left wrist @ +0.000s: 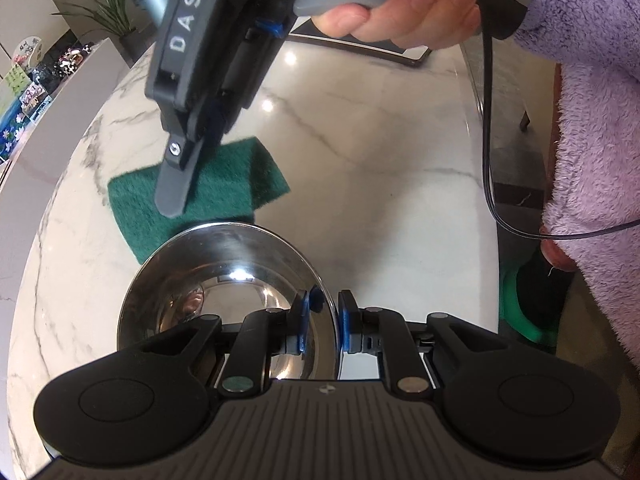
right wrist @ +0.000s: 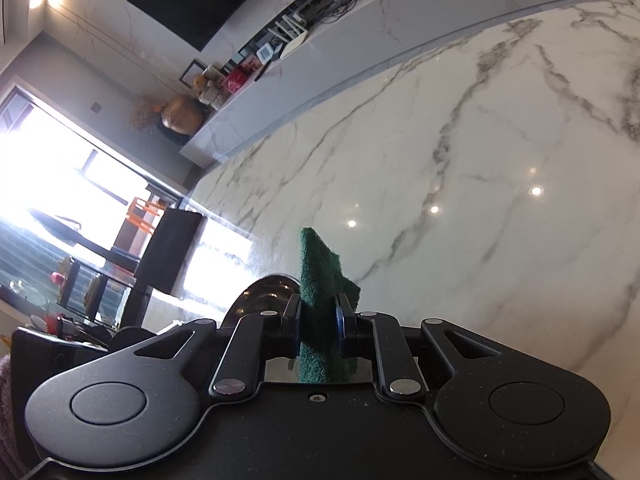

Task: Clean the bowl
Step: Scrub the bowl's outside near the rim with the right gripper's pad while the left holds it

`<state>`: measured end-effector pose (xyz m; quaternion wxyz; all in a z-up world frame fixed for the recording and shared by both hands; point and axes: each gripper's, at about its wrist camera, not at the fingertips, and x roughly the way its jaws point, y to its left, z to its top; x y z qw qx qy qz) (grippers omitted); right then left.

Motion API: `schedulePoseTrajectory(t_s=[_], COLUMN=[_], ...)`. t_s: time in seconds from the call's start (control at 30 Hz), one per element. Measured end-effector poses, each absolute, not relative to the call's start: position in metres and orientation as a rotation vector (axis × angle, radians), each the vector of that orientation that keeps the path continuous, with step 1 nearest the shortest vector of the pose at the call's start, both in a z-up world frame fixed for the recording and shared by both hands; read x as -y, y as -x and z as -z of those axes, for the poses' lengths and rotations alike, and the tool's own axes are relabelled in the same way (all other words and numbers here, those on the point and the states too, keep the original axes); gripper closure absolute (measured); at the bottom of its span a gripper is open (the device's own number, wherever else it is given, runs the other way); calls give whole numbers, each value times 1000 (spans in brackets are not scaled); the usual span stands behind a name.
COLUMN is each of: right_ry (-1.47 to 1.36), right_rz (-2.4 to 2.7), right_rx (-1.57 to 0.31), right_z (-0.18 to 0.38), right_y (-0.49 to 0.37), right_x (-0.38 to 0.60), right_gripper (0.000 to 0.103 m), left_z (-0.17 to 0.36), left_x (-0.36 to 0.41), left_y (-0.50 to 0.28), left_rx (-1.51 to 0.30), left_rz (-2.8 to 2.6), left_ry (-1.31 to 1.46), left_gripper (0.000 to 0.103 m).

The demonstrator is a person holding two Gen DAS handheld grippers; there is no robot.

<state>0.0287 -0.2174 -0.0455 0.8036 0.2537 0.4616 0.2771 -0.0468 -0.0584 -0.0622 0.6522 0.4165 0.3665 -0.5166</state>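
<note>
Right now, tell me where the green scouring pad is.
The green scouring pad is pinched in the right gripper, on the marble table just beyond the steel bowl.

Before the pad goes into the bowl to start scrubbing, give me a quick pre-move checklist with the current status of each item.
1. Left gripper shut on the steel bowl, rim between the jaws: ok.
2. Right gripper shut on the green scouring pad: ok.
3. Pad already inside the bowl: not ok; in the left wrist view it is behind the bowl, at the marble table.
4. Bowl interior free of other objects: ok, only reflections show.
5. Pad lifted clear of the table: cannot tell.
6. Black cable away from the bowl: ok.
</note>
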Motion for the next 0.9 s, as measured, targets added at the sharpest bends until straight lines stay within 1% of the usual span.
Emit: schedulePoseTrajectory(t_s=[0.37, 0.67, 0.9], right_ry=[-496, -504, -538], right_rz=[-593, -543, -436], right_rx=[-1045, -1018, -975], right_z=[52, 49, 48], right_y=[-29, -27, -28], right_x=[208, 214, 232], right_gripper=[88, 88, 88], left_z=[61, 68, 65], left_x=[57, 63, 66], left_y=[48, 43, 27], left_rx=[-831, -829, -824], left_rz=[1164, 1101, 996], left_ry=[-944, -967, -883], left_gripper=[86, 86, 86])
